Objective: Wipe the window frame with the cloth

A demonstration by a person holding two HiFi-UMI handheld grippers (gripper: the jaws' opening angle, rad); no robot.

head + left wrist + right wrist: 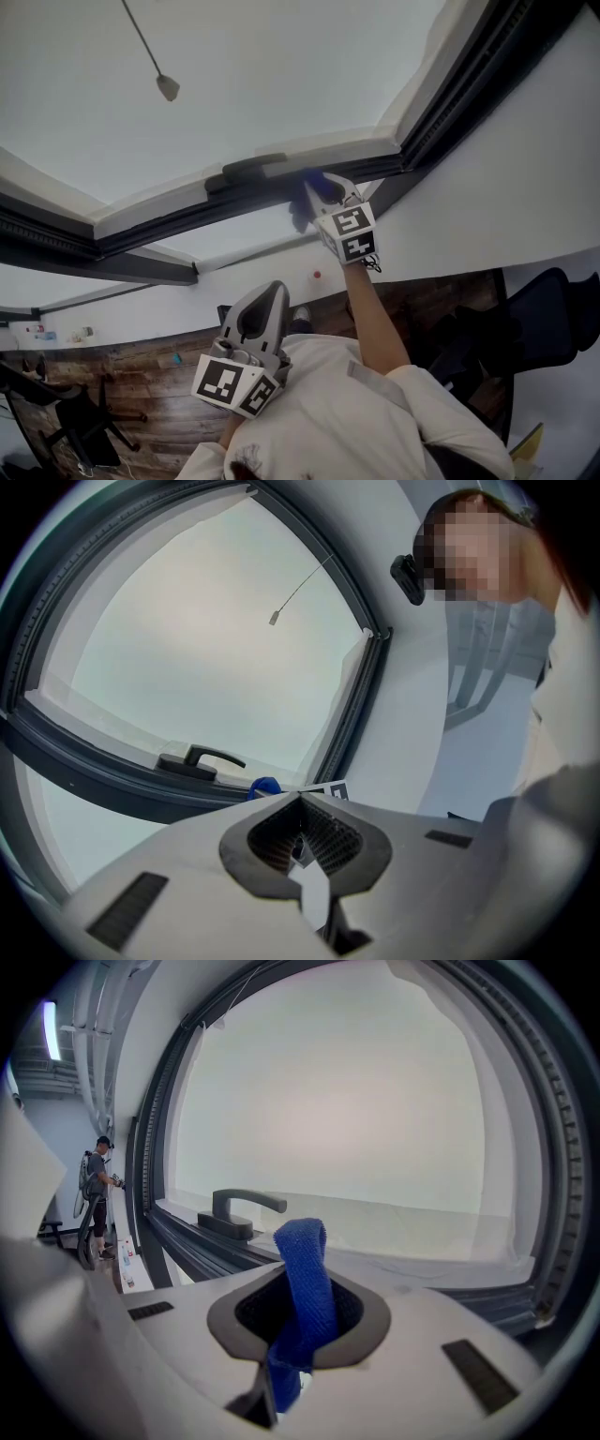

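Note:
The dark window frame (pixel 178 217) runs across the head view, with a black handle (pixel 246 169) on its rail. My right gripper (pixel 317 195) is raised against that rail just right of the handle, shut on a blue cloth (pixel 309 187). In the right gripper view the blue cloth (pixel 305 1283) stands up as a folded strip out of the shut jaws, close to the handle (pixel 239 1209) and frame (pixel 183 1241). My left gripper (pixel 274 292) hangs lower, away from the frame, shut with nothing in it. The left gripper view shows the handle (pixel 199 759) and the cloth (pixel 265 786) beyond its tips.
A blind cord with a pull (pixel 167 87) hangs in front of the glass. The white wall (pixel 525 178) flanks the window on the right. Black office chairs (pixel 553 319) stand on the wooden floor (pixel 141 375). Another person (pixel 97 1185) stands far off along the wall.

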